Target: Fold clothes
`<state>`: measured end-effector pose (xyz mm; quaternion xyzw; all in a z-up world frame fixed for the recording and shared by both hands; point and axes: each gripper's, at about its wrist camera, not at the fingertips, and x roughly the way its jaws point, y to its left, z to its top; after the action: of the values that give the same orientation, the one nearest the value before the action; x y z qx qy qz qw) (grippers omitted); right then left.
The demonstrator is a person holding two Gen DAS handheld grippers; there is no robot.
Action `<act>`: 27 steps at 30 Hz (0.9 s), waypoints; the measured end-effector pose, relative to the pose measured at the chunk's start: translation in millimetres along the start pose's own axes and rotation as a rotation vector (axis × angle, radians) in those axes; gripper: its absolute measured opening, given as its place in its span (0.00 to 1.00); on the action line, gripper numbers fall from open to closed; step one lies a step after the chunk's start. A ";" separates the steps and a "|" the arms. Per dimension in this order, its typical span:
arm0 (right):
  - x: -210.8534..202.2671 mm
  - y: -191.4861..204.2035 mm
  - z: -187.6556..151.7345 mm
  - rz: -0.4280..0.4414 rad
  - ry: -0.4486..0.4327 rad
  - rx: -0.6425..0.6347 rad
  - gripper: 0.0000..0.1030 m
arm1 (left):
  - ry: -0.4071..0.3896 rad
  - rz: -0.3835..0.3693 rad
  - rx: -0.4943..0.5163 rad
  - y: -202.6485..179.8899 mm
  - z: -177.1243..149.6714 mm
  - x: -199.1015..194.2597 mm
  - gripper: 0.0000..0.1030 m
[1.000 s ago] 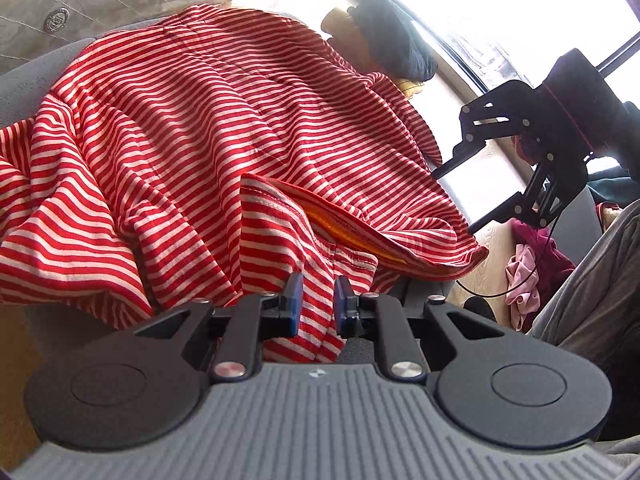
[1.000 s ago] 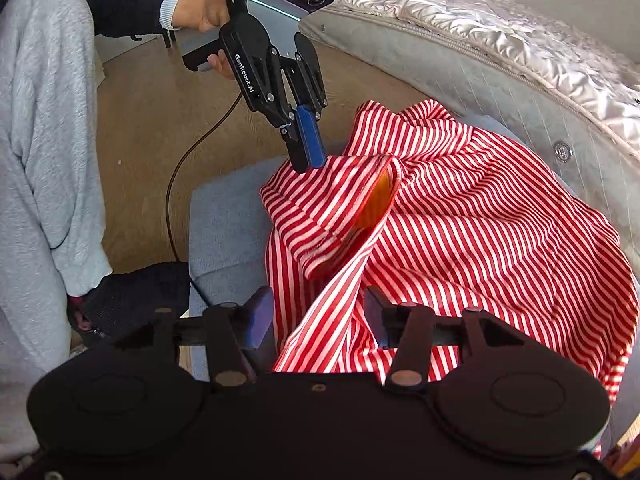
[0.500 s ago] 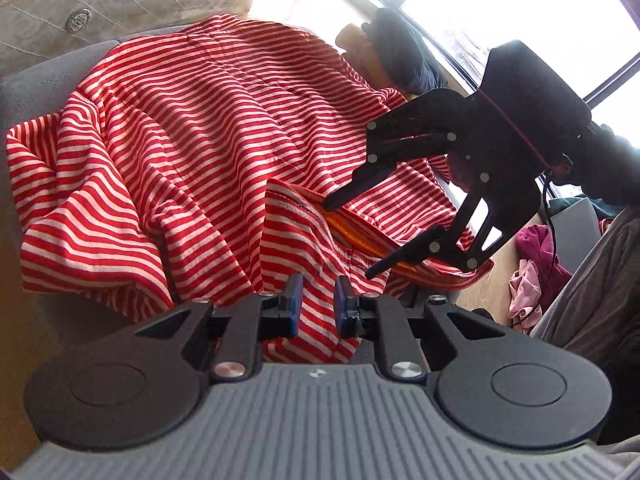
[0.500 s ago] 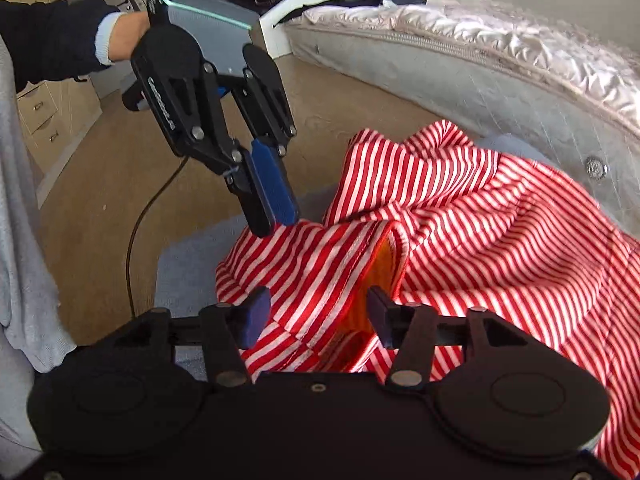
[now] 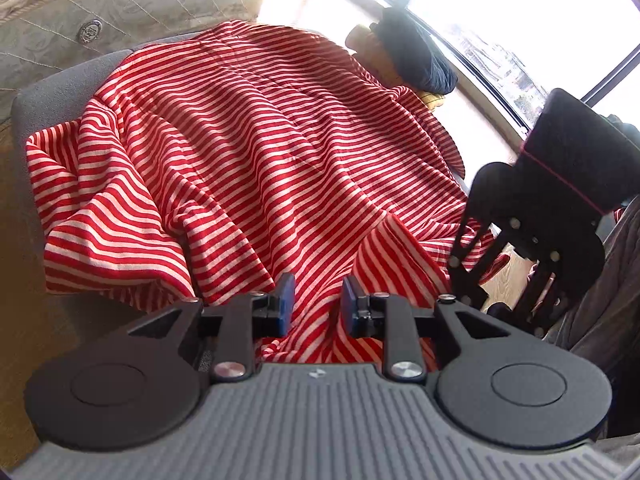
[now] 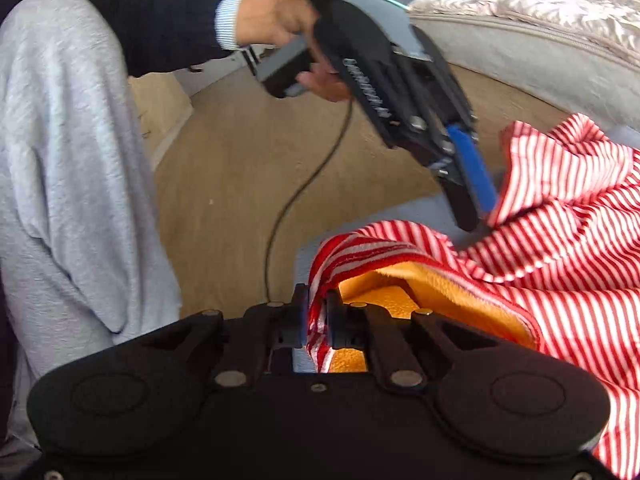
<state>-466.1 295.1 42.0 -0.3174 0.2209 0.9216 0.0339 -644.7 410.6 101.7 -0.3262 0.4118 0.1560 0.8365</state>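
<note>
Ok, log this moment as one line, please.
task: fold clothes | right gripper: shut on striped garment hem | left gripper: open over garment | surface: grey cushion

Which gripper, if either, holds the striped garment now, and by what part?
The right gripper is shut on the striped garment at its orange-lined edge. The left gripper is open over the cloth, holding nothing.

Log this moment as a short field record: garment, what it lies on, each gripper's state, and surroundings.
garment: red-and-white striped garment with orange lining, crumpled, unfolded
support: grey cushioned seat
left gripper: open, jaws either side of a fabric ridge, not clamped
right gripper: shut on the garment's striped edge
holder: hand in a dark sleeve grips the left gripper's handle
surroundings: mattress behind, wooden floor
</note>
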 end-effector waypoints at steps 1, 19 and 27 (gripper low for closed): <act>5.4 7.1 0.1 0.022 0.000 -0.001 0.09 | 0.003 0.004 0.001 -0.3 -0.4 1.0 0.29; -50.8 26.5 -48.4 -0.142 0.037 0.024 0.47 | 0.343 -0.160 0.343 -69.8 -69.3 72.0 0.30; -55.0 38.0 -136.3 -0.478 0.299 -0.129 0.58 | 0.374 -0.207 0.295 -72.0 -100.1 73.6 0.30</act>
<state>-352.4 206.7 -5.9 -0.4943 0.0833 0.8426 0.1969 -620.3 289.4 28.8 -0.2641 0.5422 -0.0552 0.7957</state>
